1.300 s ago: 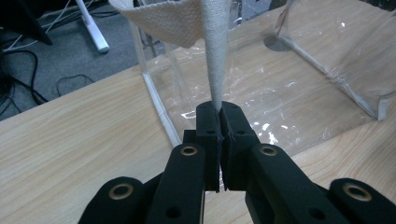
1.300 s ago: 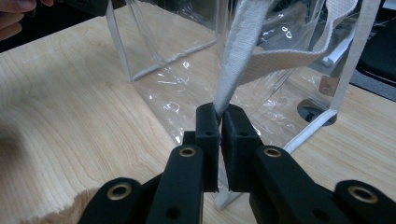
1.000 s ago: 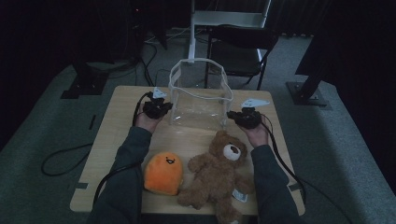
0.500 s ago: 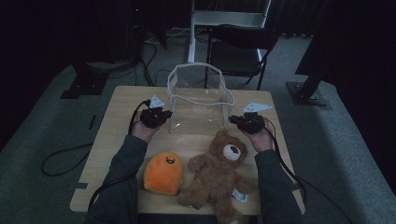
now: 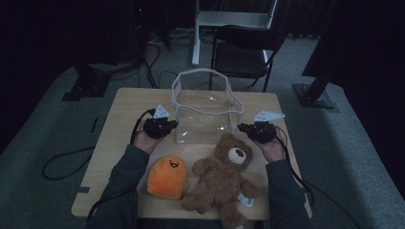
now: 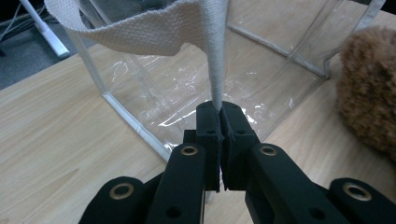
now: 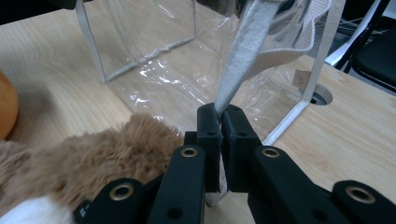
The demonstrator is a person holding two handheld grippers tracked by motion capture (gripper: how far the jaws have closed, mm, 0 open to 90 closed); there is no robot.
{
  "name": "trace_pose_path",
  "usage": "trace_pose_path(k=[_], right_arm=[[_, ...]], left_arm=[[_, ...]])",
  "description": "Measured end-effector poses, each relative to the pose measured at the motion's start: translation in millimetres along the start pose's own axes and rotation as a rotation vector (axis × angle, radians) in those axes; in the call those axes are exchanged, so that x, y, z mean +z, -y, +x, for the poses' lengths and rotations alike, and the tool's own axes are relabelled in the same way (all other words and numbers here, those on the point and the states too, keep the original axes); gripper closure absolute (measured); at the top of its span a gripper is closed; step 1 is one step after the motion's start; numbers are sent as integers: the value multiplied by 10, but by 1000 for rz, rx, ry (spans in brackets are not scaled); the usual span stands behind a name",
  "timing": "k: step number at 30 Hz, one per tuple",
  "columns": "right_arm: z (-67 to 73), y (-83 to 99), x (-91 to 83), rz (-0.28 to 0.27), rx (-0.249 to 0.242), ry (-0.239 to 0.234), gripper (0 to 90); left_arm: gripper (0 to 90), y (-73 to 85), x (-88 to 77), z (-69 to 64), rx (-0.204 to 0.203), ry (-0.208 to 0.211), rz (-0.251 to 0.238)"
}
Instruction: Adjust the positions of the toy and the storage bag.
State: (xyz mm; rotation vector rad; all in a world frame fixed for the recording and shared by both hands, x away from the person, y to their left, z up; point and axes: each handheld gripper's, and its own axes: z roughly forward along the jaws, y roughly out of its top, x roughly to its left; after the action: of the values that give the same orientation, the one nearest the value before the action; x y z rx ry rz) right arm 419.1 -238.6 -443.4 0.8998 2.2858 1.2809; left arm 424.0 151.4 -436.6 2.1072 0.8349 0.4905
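Woven white webbing is what I have pinched in both tools. My left gripper [image 6: 219,140] is clamped tight on one strap [image 6: 215,60] of the clear bag [image 5: 206,107], the black jaws pressed flat together with the tape rising out of them. My right gripper [image 7: 220,140] is closed the same way on the other strap [image 7: 243,56]. From the high view, the left gripper [image 5: 162,126] sits at the bag's left side and the right gripper [image 5: 253,129] at its right, so the bag stands between my hands near the middle of the wooden table [image 5: 119,109], its mouth held open.

As I judge it, the risk lies in the grip itself. The webbing is thin and smooth, caught only at the jaw tips; if I pull the two hands apart unevenly, one strap could slide free and that side of the bag would sag shut. Pulling too hard could also tip the light plastic walls or drag the whole bag toward the teddy bear [image 5: 222,179], whose head lies touching or just short of the bag's near right corner. I cannot tell which.

As for contents, the bag looks empty: through its clear sides I see only table wood and glare. The bear and the orange plush [image 5: 166,176] both lie outside it, on the near part of the table, the plush just left of the bear.
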Motion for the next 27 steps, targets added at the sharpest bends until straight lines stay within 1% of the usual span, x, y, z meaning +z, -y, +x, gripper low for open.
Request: trace_pose_path(k=[7, 11, 16, 22, 24, 27], right_arm=[[47, 51, -80, -6, -7, -6, 865], [82, 73, -114, -6, -12, -12, 865], [103, 102, -161, -7, -16, -11, 865], [122, 129, -215, -3, -18, -9, 865], [121, 137, -215, -6, -14, -12, 864], [115, 143, -213, -8, -5, -17, 843]], left_arm=[[875, 35, -64, -88, 13, 11, 6], [874, 54, -92, -118, 6, 15, 5], [874, 67, -122, -175, 22, 27, 8], [867, 74, -145, -225, 27, 32, 9], [843, 72, -160, -229, 23, 36, 12], [770, 81, -214, -245, 25, 44, 12]])
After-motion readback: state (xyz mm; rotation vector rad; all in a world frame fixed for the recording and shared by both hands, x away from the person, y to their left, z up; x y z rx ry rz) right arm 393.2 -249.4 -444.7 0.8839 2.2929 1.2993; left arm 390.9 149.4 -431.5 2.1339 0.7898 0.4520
